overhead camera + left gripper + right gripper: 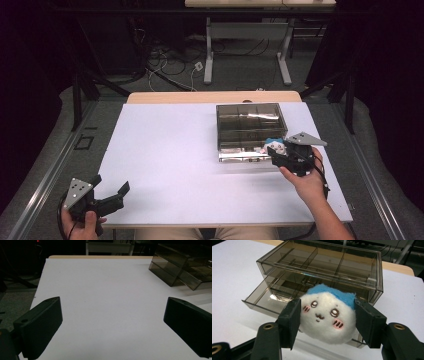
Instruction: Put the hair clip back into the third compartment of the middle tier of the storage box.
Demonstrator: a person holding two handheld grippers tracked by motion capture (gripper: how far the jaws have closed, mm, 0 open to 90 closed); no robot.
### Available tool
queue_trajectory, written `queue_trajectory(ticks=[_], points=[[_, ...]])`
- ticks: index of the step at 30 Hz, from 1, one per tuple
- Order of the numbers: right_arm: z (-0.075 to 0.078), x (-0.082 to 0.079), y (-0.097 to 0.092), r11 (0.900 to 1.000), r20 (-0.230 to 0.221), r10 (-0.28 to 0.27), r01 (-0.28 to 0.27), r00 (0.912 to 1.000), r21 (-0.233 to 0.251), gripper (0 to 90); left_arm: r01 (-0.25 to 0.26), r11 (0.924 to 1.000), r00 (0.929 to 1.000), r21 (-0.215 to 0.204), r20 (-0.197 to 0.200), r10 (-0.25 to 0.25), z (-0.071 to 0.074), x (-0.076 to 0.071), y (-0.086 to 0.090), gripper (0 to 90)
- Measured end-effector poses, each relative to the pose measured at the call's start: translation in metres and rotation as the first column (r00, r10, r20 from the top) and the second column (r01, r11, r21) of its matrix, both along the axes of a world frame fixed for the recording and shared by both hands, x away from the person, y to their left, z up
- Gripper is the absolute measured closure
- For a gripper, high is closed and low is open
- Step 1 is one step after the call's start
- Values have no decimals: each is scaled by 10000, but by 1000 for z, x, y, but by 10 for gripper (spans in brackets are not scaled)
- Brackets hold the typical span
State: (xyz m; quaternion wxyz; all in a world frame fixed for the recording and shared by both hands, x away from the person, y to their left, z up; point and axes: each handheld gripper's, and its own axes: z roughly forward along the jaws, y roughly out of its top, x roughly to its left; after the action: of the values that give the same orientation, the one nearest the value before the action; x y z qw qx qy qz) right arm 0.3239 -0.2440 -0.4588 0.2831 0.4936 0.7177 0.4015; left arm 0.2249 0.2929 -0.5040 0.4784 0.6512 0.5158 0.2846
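Note:
A small white plush toy (328, 318) with a blue top and a stitched face is clamped between the two black jaws of my right gripper (327, 320). In the high view the plush toy (276, 146) and right gripper (280, 151) hover at the front right corner of a smoky clear drawer box (250, 122), whose bottom drawer (259, 301) is pulled out. My left gripper (111, 189) rests at the table's near left corner with its jaws wide apart over bare white surface (107, 302) and nothing between them.
The drawer box (180, 267) stands at the far right of the white table top (165, 160). A wooden table edge (215, 96) runs behind it. Desk legs and cables (170, 65) lie on the floor beyond.

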Motion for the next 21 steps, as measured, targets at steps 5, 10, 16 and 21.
queue_trajectory(ticks=[5, 10, 16, 21], points=[[2, 5, 0, 10000, -7, -27, 27, 10000, 95, 407, 14, 10000, 10000, -53, -1, -14, 0, 0, 0, 22], [1, 12, -2, 9998, -156, -72, 75, 9999, 185, 406, 33, 10000, 10000, -18, -15, -33, 0, 0, 0, 22], [-1, 17, -4, 9992, -62, -311, 312, 9995, 268, 407, 62, 10000, 10000, -20, -25, -62, 0, 1, -1, 22], [-4, 18, -7, 9984, 123, -376, 370, 9992, 416, 407, 69, 10000, 10000, 9, -33, -69, -1, 1, -1, 22]])
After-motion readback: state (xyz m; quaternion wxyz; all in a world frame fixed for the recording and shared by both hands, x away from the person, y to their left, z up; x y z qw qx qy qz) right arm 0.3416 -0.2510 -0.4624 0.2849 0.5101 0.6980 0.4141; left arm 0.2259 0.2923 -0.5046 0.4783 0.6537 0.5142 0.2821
